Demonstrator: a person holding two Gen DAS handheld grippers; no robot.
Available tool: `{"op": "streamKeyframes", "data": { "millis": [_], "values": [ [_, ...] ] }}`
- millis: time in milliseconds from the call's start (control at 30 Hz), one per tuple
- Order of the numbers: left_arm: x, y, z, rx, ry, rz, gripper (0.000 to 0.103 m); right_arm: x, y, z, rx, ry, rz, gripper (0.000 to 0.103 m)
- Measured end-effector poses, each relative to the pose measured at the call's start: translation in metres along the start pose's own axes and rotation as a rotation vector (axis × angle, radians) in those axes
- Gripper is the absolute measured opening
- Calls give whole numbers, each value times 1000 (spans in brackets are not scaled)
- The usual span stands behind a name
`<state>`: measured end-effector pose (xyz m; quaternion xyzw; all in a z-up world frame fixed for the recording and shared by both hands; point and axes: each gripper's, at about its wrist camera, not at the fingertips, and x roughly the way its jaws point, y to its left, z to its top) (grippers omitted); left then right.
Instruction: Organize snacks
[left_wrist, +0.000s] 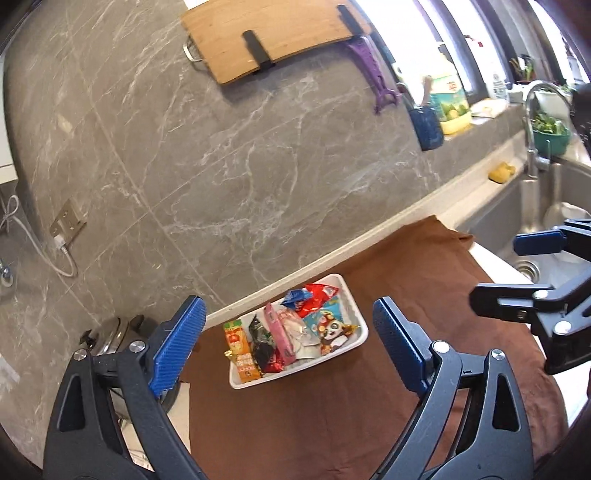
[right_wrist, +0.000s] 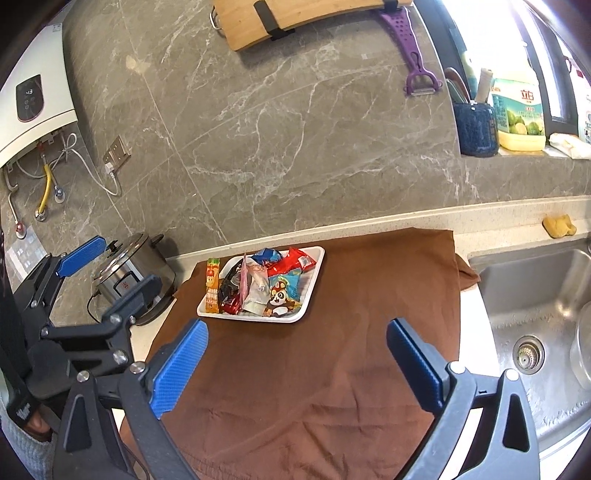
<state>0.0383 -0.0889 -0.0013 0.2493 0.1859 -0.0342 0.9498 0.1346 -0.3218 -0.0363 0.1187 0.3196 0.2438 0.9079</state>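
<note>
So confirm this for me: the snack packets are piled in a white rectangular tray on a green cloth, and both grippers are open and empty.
One error: the cloth under the white rectangular tray is brown, not green, as the right wrist view shows. The snack packets are piled in it, and both the left gripper and right gripper are open and empty.

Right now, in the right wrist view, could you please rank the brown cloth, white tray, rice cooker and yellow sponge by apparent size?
Largest to smallest, as they appear:
1. Brown cloth
2. White tray
3. Rice cooker, close to the tray in apparent size and partly hidden by the left gripper, so this pair is uncertain
4. Yellow sponge
</note>
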Motion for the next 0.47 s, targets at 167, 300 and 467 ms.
{"op": "streamKeyframes", "data": {
  "millis": [167, 300, 467],
  "values": [
    [0, -3, -3, -5, 6, -15, 92, 4, 0, -4, 13, 14, 5, 103],
    [5, 1, -5, -31, 31, -7, 89, 8, 0, -6, 18, 27, 1, 103],
    [14, 7, -10, -46, 58, 11, 89, 10, -1, -7, 23, 35, -6, 103]
  ]
}}
